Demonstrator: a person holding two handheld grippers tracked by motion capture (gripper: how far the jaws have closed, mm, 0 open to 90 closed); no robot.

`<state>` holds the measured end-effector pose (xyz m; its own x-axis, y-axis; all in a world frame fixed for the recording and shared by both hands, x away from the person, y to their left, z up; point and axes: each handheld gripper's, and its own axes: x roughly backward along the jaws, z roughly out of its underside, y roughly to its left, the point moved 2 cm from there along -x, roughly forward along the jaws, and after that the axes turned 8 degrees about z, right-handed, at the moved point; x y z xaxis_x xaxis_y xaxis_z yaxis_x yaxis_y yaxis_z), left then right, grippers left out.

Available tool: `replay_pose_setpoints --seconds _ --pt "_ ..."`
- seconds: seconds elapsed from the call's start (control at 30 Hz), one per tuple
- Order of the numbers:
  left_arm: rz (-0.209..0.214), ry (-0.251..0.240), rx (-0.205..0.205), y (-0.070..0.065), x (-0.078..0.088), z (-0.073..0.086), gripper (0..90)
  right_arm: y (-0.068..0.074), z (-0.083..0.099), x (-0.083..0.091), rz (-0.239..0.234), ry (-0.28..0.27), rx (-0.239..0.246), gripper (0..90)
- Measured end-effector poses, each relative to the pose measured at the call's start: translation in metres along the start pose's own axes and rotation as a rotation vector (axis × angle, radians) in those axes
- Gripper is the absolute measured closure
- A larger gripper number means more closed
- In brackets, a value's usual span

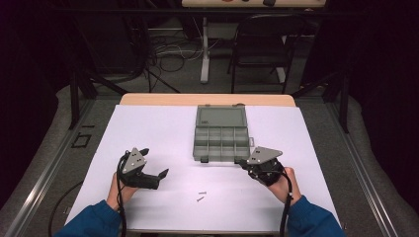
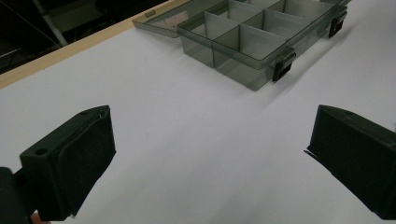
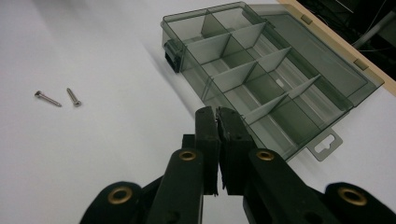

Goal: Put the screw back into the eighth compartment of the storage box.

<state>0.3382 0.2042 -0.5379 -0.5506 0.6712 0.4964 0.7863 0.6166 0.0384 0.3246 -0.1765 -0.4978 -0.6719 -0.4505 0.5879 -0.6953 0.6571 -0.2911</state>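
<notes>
A smoky clear organizer box (image 1: 221,143) lies open at the middle of the white sheet, its lid (image 1: 221,117) folded back and its compartments looking empty. Two small screws (image 1: 200,196) lie loose near the front, between my hands. My left gripper (image 1: 154,162) rests at the left with its jaws wide apart and nothing between them; in its own view the gripper (image 2: 210,154) faces the box (image 2: 247,37). My right gripper (image 1: 240,161) sits by the box's near right corner, shut and holding nothing. In the right gripper view its closed tips (image 3: 217,113) point at the box (image 3: 261,79), with both screws (image 3: 47,98) (image 3: 73,97) off to the left.
The white sheet (image 1: 163,128) covers a wooden table whose far edge (image 1: 207,99) shows behind the box. Beyond it stand a dark folding chair (image 1: 259,44), a white table leg (image 1: 204,49) and floor cables. A metal rail (image 1: 44,168) runs along the left side.
</notes>
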Motion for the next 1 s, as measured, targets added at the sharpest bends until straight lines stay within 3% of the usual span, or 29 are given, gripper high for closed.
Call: replay_pose_setpoints --seconds 1.0 --pt "-0.008 0.007 -0.002 0.0 -0.001 0.0 0.3 -0.014 -0.017 -0.003 0.069 -0.016 -0.001 87.9"
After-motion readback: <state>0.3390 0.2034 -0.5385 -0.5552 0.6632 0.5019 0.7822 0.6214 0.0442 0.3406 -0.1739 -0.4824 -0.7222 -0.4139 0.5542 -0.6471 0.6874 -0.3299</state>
